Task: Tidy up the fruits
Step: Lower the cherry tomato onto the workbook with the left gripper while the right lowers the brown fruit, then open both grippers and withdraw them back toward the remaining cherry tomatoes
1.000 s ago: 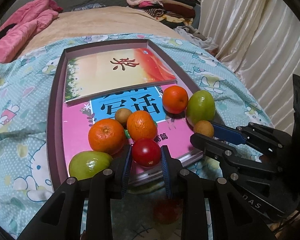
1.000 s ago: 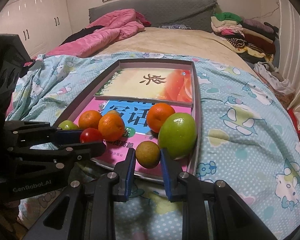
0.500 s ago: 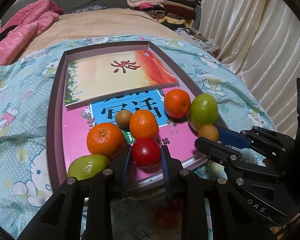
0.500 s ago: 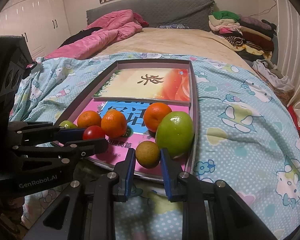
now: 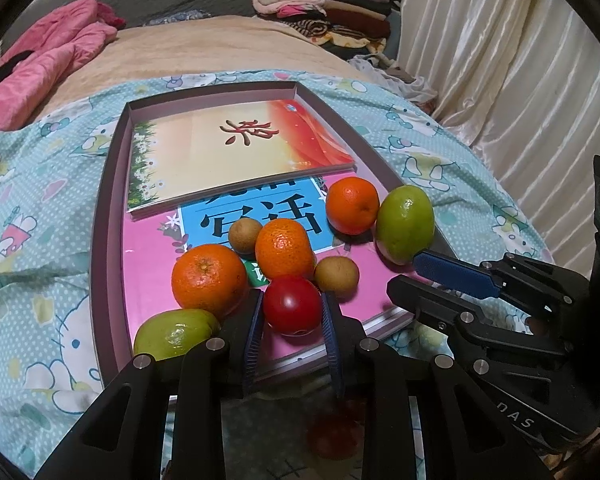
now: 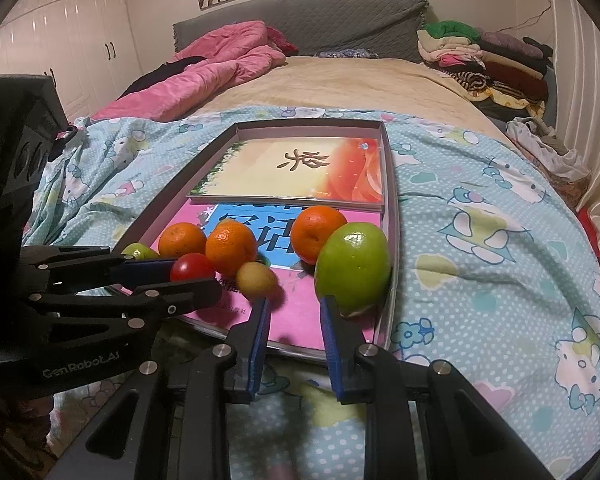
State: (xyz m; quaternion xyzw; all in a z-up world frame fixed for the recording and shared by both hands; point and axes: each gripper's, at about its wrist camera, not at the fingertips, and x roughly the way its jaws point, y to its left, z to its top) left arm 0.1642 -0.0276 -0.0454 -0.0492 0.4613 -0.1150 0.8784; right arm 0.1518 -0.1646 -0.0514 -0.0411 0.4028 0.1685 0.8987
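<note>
Both grippers tilt down over the near edge of the tray (image 5: 100,216). Left gripper (image 5: 292,316) is clamped on the red tomato (image 5: 293,305); right gripper (image 6: 294,320) has its jaws drawn in with nothing between them, small brown fruit (image 6: 256,278) just beyond its left fingertip, green fruit (image 6: 353,266) touching the right one. Behind sit three oranges (image 5: 209,280), then the books (image 5: 236,152).

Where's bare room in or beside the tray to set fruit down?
Bare: the yellow-orange book at the tray's far end; the pink cover between the small brown fruit and the big green fruit; the blanket right of the tray. Crowded: the tray's near left, around the oranges and tomato.
</note>
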